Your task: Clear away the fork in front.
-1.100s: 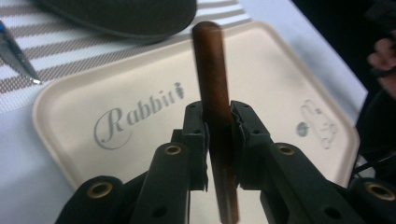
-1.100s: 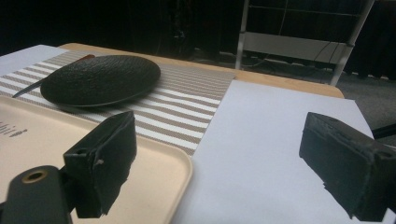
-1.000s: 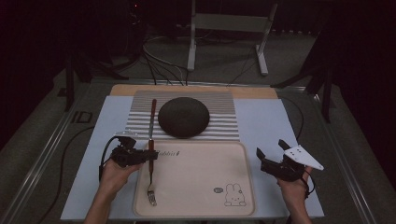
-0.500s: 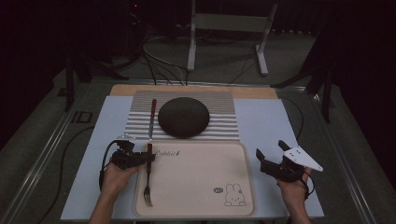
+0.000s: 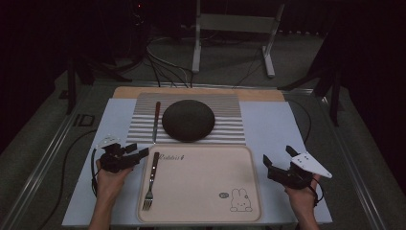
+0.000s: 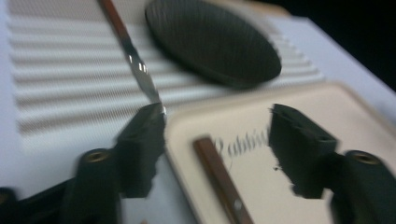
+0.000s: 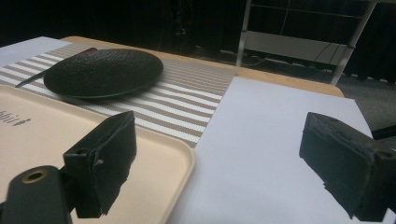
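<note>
A fork [image 5: 151, 182] with a brown handle lies on the left side of a beige tray [image 5: 206, 191], tines toward me. My left gripper [image 5: 138, 151] rests at the tray's left rim, open. The fork's handle end [image 6: 219, 179] lies loose between and just beyond its jaws. A brown-handled knife [image 5: 155, 122] lies on the striped mat [image 5: 225, 120], left of a black plate [image 5: 188, 120]. My right gripper [image 5: 277, 155] sits to the right of the tray over the white sheet, open and holding nothing. From the right gripper [image 7: 219, 135] I see the plate [image 7: 102, 72] and the tray's corner [image 7: 173, 163].
A white sheet [image 5: 273, 129] covers the table under the mat and tray. The table's wooden far edge [image 5: 258, 94] runs behind the mat. Cables and a metal stand [image 5: 230, 28] lie on the floor beyond. A rabbit drawing [image 5: 241, 200] marks the tray's near right corner.
My left gripper has drawn back a little to the left, off the fork's handle. The fork now lies still on the tray. The right gripper has barely moved.
</note>
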